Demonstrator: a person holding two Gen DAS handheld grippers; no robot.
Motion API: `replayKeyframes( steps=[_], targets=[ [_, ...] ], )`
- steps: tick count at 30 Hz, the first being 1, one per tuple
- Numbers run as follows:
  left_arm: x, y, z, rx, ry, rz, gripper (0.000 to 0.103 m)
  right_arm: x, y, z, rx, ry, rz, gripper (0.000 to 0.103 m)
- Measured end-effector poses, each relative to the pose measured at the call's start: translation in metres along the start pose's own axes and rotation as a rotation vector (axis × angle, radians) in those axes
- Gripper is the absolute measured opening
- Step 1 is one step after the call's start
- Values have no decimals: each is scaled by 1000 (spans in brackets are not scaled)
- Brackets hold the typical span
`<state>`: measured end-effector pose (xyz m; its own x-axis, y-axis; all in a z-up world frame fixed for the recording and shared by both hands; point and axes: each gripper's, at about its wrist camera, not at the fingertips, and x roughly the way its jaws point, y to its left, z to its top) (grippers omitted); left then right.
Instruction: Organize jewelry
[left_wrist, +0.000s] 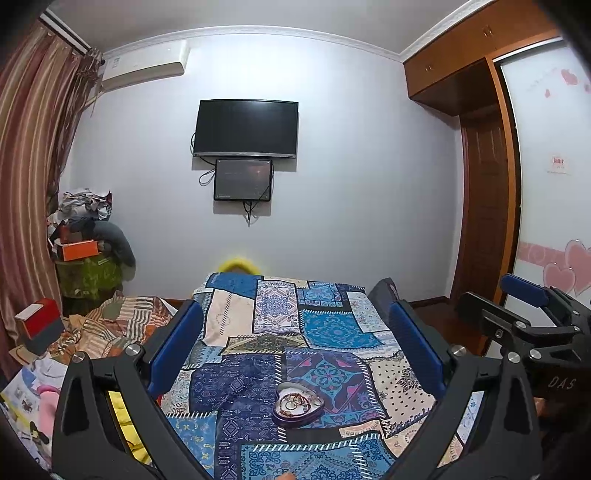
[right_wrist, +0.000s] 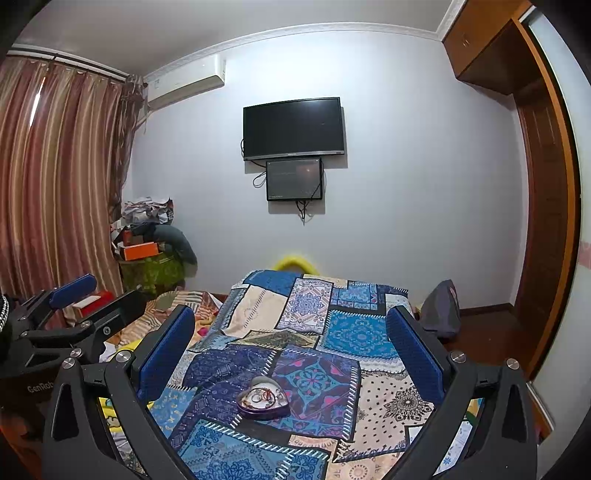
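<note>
Heart dish (left_wrist: 298, 405) w/ jewelry on bed, ahead betw both tongs, released, empty.

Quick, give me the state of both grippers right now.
Left gripper: open, holding nothing, raised above the heart-shaped jewelry box on the bed.
Right gripper: open, holding nothing, also above the box.

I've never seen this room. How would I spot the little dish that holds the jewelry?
Find the bed covered by the blue patchwork bedspread facing the wall-mounted TV. Near the bedspread's close end, on a dark blue patch, sits a small heart-shaped box with a purple wall. It is the only object lying on the spread, with tangled bracelets and rings inside it.
</note>
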<state>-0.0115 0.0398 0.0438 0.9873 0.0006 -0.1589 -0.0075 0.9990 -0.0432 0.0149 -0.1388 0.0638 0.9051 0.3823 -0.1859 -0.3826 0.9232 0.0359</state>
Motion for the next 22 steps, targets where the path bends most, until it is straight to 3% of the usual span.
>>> replayKeyframes(
  steps=[22],
  targets=[
    [7,7,-3,-20,22,8,101,3,-3,1,14,10,-10,103]
  ],
)
